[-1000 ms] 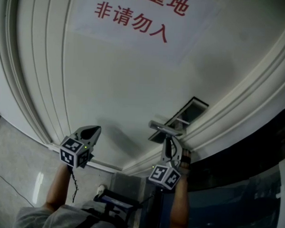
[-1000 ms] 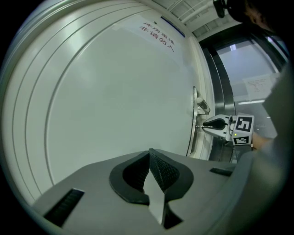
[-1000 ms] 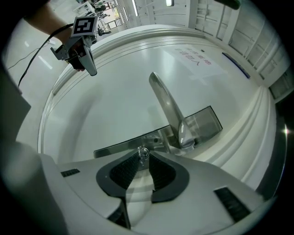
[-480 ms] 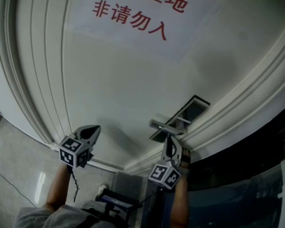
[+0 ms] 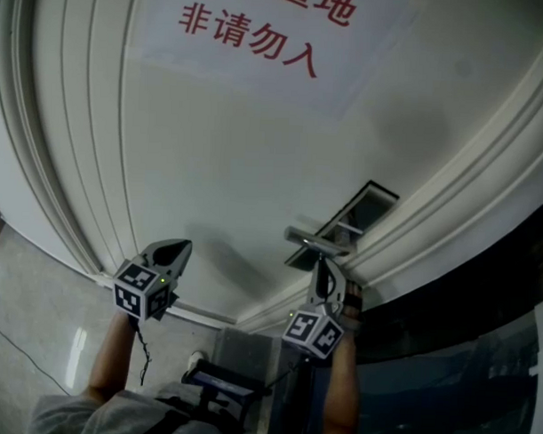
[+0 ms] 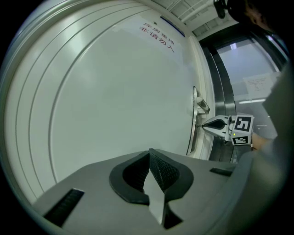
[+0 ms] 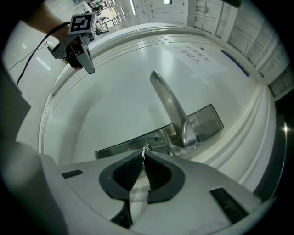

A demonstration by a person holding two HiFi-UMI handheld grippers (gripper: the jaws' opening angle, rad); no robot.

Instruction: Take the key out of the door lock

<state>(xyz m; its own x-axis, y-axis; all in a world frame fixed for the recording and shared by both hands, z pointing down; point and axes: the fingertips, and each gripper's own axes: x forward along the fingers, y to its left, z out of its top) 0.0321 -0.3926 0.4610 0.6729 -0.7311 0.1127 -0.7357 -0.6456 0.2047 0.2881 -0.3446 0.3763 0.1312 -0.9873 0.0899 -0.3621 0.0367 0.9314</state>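
- The right gripper (image 7: 144, 155) is held level and square to the lock plate (image 7: 117, 149), presumably so that the key (image 7: 145, 149) can be drawn straight out along its own axis. Its jaws are narrowed onto the key's head, of which only a small metal edge is seen at the pad tips.
- The key is located in the lock plate, just beside the root of the lever handle (image 7: 167, 98). It is judged not yet withdrawn (the head is seen right against the plate).
- The left gripper (image 6: 149, 156) is kept well to the left of the lock plate, facing the bare door (image 6: 115, 92). Its jaws are brought together with nothing between them, presumably so that the working side is left unobstructed.
- Far above the lock plate, a notice (image 5: 251, 33) with red characters is fixed to the door.
- Compared with the frame one second earlier, the right gripper's jaws have just been closing, with the key between them. In the head view, no shift of either gripper relative to the lock plate is noted.
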